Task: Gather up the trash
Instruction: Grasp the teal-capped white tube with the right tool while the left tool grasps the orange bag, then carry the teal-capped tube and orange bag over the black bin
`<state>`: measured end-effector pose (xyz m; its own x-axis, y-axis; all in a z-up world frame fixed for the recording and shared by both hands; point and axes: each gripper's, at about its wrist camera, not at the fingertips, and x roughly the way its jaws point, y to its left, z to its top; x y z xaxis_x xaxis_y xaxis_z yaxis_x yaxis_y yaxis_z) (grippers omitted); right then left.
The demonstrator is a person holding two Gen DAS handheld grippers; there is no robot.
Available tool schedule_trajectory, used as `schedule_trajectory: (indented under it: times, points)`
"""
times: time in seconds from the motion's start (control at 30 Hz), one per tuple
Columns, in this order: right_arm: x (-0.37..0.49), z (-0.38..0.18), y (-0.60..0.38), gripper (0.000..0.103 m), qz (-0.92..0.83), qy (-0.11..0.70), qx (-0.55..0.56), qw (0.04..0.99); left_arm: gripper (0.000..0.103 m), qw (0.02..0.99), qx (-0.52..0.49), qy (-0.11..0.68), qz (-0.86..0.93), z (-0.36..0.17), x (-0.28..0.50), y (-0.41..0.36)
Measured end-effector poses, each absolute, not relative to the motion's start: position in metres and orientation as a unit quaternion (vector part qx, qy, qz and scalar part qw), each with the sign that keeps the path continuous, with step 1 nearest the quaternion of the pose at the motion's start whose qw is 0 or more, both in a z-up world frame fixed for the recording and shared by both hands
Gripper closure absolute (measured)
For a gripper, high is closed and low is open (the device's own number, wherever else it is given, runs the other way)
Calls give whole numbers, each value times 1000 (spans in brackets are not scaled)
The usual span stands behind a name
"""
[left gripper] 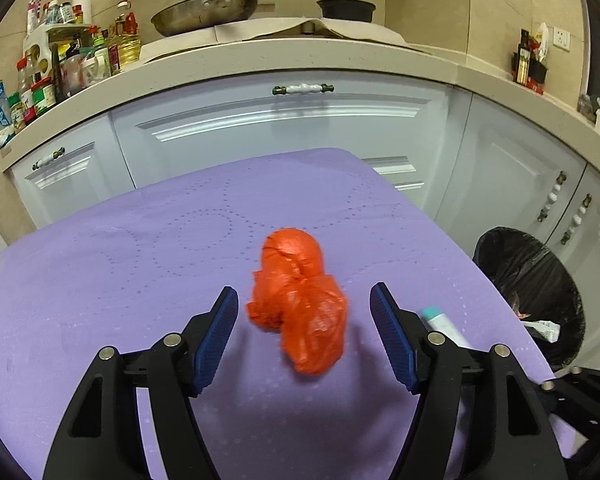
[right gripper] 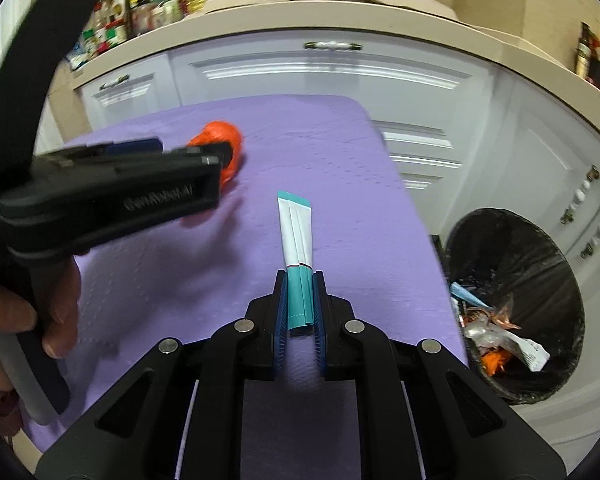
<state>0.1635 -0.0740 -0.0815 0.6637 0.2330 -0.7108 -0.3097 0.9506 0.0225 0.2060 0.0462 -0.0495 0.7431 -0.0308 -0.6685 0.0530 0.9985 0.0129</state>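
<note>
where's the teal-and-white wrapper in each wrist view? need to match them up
Left wrist: teal-and-white wrapper at lower right, mostly hidden behind the left gripper's right finger, over the purple cloth.
Right wrist: wrapper at centre, clamped in the right gripper's jaws.
Shared landmark: black-lined trash bin, right of the table.

We record this as a home kitchen. We see a pale stone counter running over white panelled cupboards with ornate handles. On the counter we note a large frying pan, a black lidded pot, and a crowd of oil bottles and spice jars. Tiled walls carry a wall socket. A bin lined with a black bag stands by the cupboards.
</note>
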Motion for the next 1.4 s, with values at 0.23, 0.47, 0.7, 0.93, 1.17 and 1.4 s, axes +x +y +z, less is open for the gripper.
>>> schedule_trajectory:
  times: [0.23, 0.47, 0.7, 0.93, 1.17, 1.4]
  points:
    - [168, -73, -104, 91, 124, 364, -27, 923, 50, 930, 21, 367, -8, -58, 217, 38]
    - [171, -67, -126, 91, 102, 348, -6, 932, 78, 933, 46, 356, 3, -62, 217, 33]
    - [173, -63, -139, 91, 87, 338, 6, 937, 86, 936, 48, 349, -1, -60, 215, 35]
    - [174, -61, -149, 91, 73, 330, 14, 941, 89, 938, 48, 343, -9, -58, 208, 30]
    - [173, -59, -168, 91, 51, 321, 22, 945, 89, 941, 49, 334, -24, -49, 200, 21]
    - [171, -55, -197, 91, 20, 308, 31, 951, 89, 944, 51, 322, -46, -39, 191, 0]
